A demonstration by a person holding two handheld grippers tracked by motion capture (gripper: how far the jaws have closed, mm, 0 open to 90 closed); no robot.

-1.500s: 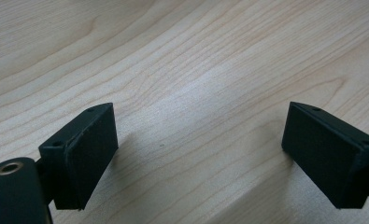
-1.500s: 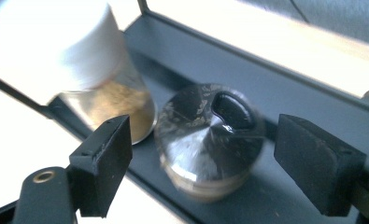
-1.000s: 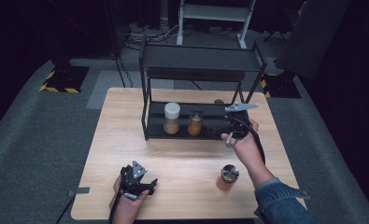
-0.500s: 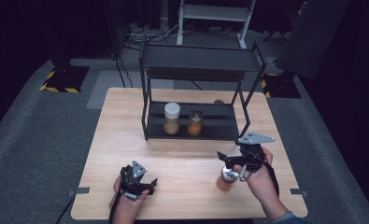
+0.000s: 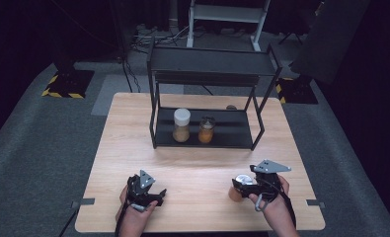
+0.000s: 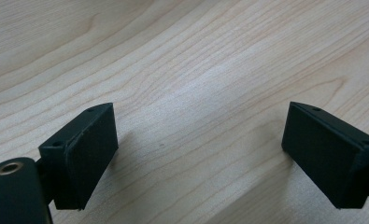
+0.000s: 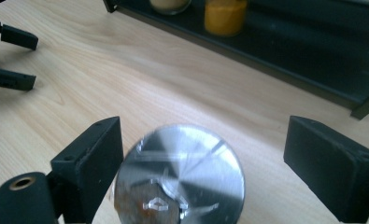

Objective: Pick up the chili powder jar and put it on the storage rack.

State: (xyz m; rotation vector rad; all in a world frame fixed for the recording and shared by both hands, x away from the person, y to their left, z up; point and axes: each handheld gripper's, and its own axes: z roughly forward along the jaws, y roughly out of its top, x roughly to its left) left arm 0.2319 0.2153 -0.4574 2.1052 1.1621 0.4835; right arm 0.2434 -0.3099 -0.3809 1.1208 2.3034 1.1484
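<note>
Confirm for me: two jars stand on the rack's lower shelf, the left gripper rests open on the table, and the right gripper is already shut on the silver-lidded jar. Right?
Not quite. The right gripper is open: in the right gripper view its jaws stand wide on either side of the silver-lidded jar. Two jars do stand on the lower shelf, and the left gripper is open.

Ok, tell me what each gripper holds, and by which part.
Nothing. The right gripper's open fingers flank the silver-lidded jar without closing; the left gripper is open over bare table.

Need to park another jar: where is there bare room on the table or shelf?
Free: the table left of the rack, the strip between the rack and both grippers, and the shelf right of the orange jar. Crowded: around the metal-lidded jar between the right gripper jaws.
</note>
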